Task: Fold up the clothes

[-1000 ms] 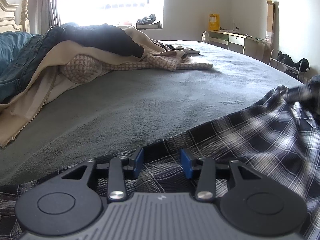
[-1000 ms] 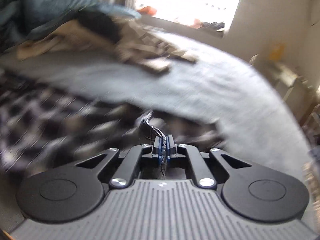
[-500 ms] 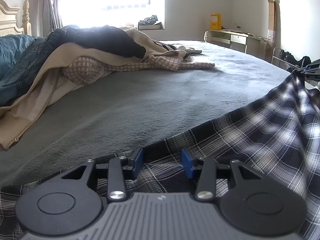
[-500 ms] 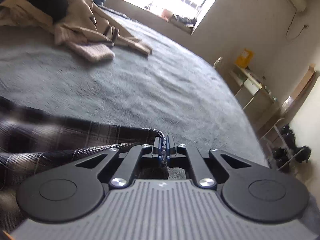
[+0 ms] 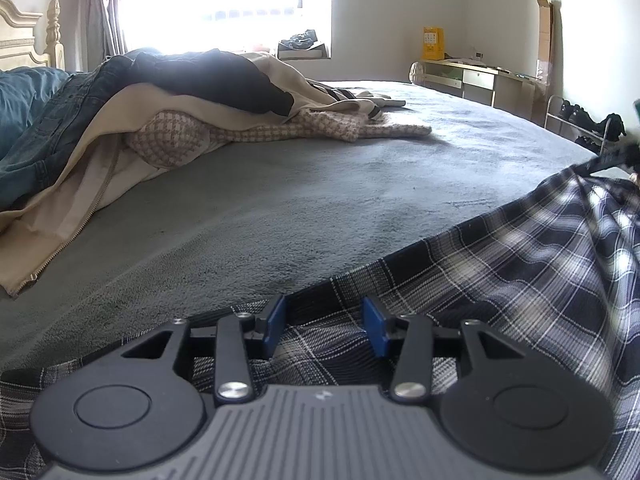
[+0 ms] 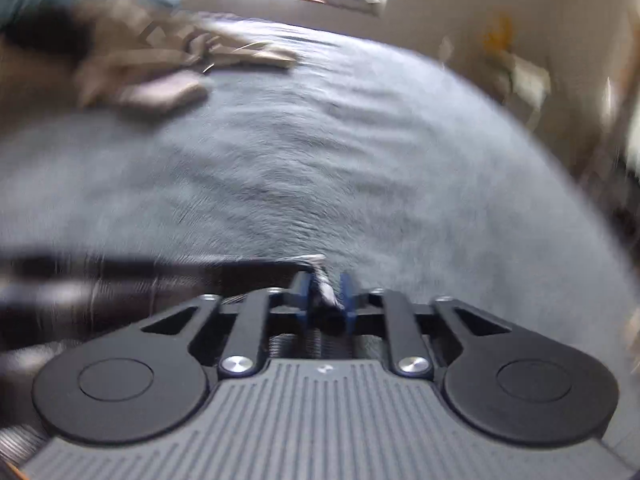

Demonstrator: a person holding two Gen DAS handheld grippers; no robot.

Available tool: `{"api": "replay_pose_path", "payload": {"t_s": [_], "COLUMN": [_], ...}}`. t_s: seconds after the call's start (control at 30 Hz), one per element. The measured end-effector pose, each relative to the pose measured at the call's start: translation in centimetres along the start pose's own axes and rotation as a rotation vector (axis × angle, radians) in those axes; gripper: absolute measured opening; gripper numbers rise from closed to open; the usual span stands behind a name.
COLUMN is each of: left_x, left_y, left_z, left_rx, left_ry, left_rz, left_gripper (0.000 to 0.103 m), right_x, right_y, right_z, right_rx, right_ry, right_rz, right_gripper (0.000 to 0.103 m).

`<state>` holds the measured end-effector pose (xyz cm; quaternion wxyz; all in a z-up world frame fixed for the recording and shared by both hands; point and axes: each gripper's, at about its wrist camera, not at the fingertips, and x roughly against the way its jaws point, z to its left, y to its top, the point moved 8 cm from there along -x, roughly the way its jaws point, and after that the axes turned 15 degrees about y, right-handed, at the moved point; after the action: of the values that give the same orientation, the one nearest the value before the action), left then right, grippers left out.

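A dark blue and white plaid shirt (image 5: 520, 280) lies spread over the near part of the grey bed cover (image 5: 320, 200). My left gripper (image 5: 325, 322) rests low over the shirt's far edge. Its blue pads (image 5: 276, 320) stand well apart, with the cloth flat under them and not pinched. In the blurred right wrist view, my right gripper (image 6: 325, 296) hovers just above the cover (image 6: 360, 160). Its jaws are opening, and a corner of the plaid shirt (image 6: 326, 292) still sits in the gap between the pads. The rest of the shirt trails off to the left as a dark smear.
A heap of clothes (image 5: 180, 112) lies at the far left of the bed: a beige zip jacket, a black garment, jeans and a houndstooth knit. A headboard (image 5: 24, 40) stands at the left. A desk (image 5: 472, 76) and a shoe rack (image 5: 580, 120) line the right wall.
My right gripper swung right and down with the shirt's corner, and its shut pads have parted. The shirt's right side got drawn out toward the right. The left gripper stayed put.
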<state>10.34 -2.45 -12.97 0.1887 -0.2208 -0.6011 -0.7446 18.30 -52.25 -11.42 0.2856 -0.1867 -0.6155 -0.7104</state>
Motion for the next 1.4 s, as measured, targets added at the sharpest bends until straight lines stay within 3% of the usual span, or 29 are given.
{"api": "replay_pose_path", "payload": {"t_s": [0.1, 0.3, 0.43, 0.53, 0.63, 0.73, 0.83, 0.9, 0.93, 1.07, 1.17, 1.33, 1.4], "left_x": [0.0, -0.1, 0.2, 1.5, 5.1, 9.5, 13.0, 14.5, 15.3, 15.7, 14.7, 12.4, 11.4], "left_y": [0.0, 0.1, 0.6, 1.5, 3.0, 4.8, 5.8, 6.1, 6.2, 5.6, 5.6, 6.9, 7.9], "left_z": [-0.2, -0.3, -0.1, 0.2, -0.9, -5.2, -11.4, -16.0, -18.3, -27.5, -33.0, -38.4, -39.0], "left_rx": [-0.015, -0.035, -0.04, -0.04, -0.041, -0.083, -0.174, -0.256, -0.298, -0.431, -0.499, -0.515, -0.498], "left_ry": [0.012, 0.03, 0.045, 0.088, 0.069, -0.048, -0.186, -0.262, -0.3, -0.423, -0.487, -0.492, -0.484], "left_rz": [0.0, 0.011, 0.023, 0.022, -0.042, -0.12, -0.182, -0.215, -0.232, -0.257, -0.255, -0.251, -0.242], "left_gripper": [0.046, 0.049, 0.05, 0.048, 0.048, 0.052, 0.054, 0.055, 0.055, 0.055, 0.055, 0.054, 0.048], "right_x": [2.3, 11.6, 15.6, 16.9, 16.3, 15.1, 13.7, 13.3, 13.5, 15.1, 16.2, 15.8, 15.5], "right_y": [-0.2, -2.9, -7.1, -10.7, -12.8, -14.1, -14.0, -13.6, -13.5, -13.0, -11.8, -9.5, -8.6], "right_z": [-3.5, -9.6, -9.9, -7.2, -4.0, -1.9, -1.4, -1.4, -1.4, -1.7, -1.5, -0.3, 0.0], "right_rx": [-0.265, -0.564, -0.76, -0.875, -0.843, -0.783, -0.753, -0.735, -0.723, -0.719, -0.726, -0.719, -0.716], "right_ry": [0.095, 0.083, 0.176, 0.322, 0.348, 0.332, 0.348, 0.352, 0.349, 0.387, 0.464, 0.579, 0.616], "right_rz": [-0.08, -0.255, -0.228, -0.168, -0.098, -0.049, -0.068, -0.086, -0.096, -0.175, -0.235, -0.243, -0.246], "right_gripper": [0.037, 0.04, 0.04, 0.041, 0.041, 0.041, 0.039, 0.023, 0.009, 0.003, 0.002, 0.002, 0.002]}}
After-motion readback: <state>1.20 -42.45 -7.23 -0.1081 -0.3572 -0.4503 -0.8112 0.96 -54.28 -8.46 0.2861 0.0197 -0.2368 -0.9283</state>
